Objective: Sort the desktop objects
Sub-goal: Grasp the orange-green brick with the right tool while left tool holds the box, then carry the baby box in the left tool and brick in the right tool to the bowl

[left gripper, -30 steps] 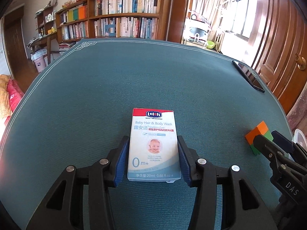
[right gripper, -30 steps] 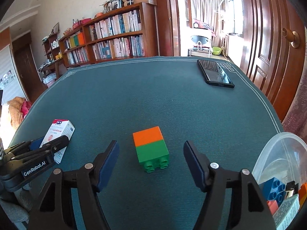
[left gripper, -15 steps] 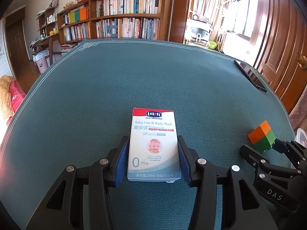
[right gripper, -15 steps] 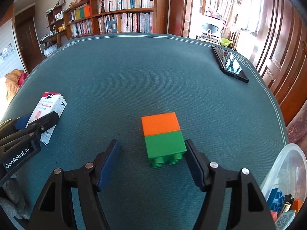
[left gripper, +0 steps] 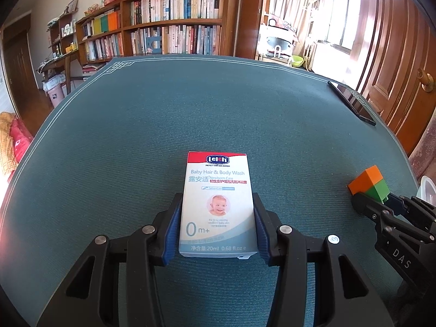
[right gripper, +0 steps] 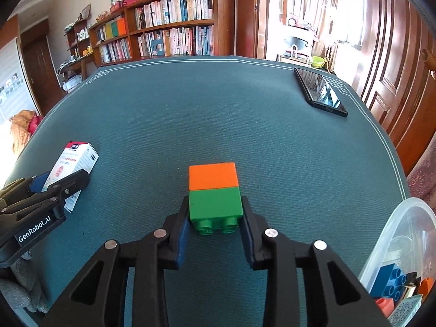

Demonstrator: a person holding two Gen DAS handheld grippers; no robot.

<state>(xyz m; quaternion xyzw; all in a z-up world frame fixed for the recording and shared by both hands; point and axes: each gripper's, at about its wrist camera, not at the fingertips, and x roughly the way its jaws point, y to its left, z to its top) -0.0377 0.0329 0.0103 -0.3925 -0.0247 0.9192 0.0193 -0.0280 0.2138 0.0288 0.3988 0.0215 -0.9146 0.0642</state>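
A: Now, left wrist view first. What's the left gripper doing?

B: Its blue-padded fingers press both long sides of the white and red baby-wash carton, which lies flat on the teal woven table mat at 6 o'clock. One carton only. At 3 o'clock sits the orange-and-green toy brick stack, with the right gripper closed around it; a black phone lies at 2 o'clock.

A: And the right wrist view?

B: The right gripper pinches the green half of the one brick stack at centre, studs facing the camera. The carton shows at 9 o'clock, the single phone at 1 o'clock, and one clear plastic tub at 4 o'clock, holding a blue brick and other pieces too cropped to count.

A: How should the step go?

B: I'd judge both grasps made, so lift straight up. Keep the squeeze on the carton gentle, since cardboard may buckle. Carry the stack level so the orange half doesn't pop off, then lower it inside the tub's rim before letting go.
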